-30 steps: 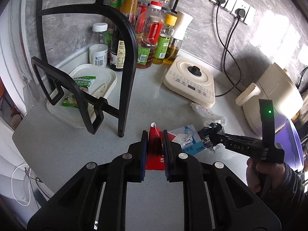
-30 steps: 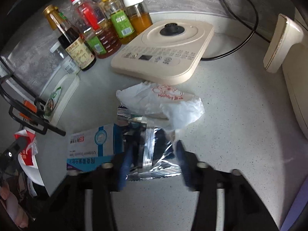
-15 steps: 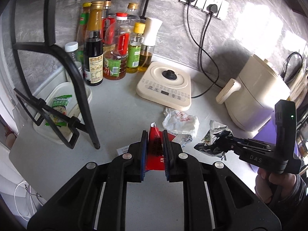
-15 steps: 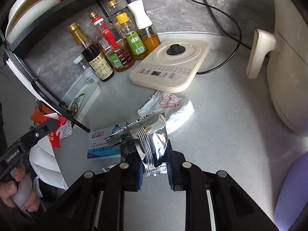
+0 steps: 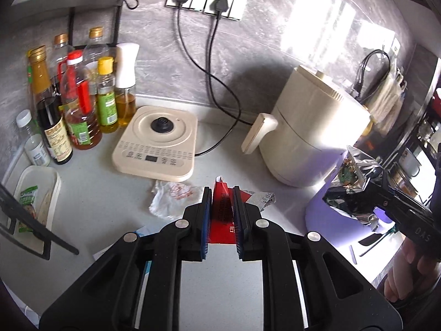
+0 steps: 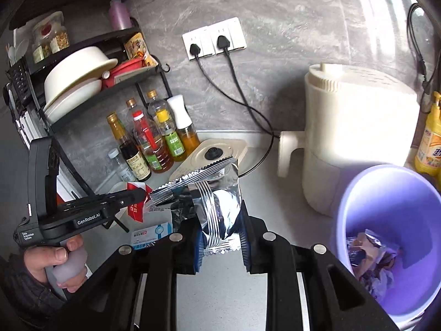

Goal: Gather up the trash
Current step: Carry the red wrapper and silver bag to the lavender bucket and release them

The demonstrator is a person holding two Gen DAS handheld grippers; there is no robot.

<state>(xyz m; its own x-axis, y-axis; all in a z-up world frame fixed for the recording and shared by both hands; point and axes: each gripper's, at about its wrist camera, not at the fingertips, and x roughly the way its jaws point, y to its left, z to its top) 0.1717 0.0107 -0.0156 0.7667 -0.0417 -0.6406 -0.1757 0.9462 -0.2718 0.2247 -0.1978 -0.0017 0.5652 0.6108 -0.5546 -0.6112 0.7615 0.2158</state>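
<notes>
Trash in transit: the right tongs (image 6: pixel 220 244) clench a silver foil wrapper (image 6: pixel 220 209), now lifted off the bench (image 6: pixel 234 289) where a second ago it lay; the left tongs (image 5: pixel 222 220) grip a red packet (image 5: pixel 222 207), also raised. Near right, the purple bin (image 6: pixel 358 193) stands open, wrappers already inside. Left behind on the bench: a crumpled white bag (image 5: pixel 173 198) and a blue box (image 6: pixel 150 233). Judged next step: the drop into the bin.
</notes>
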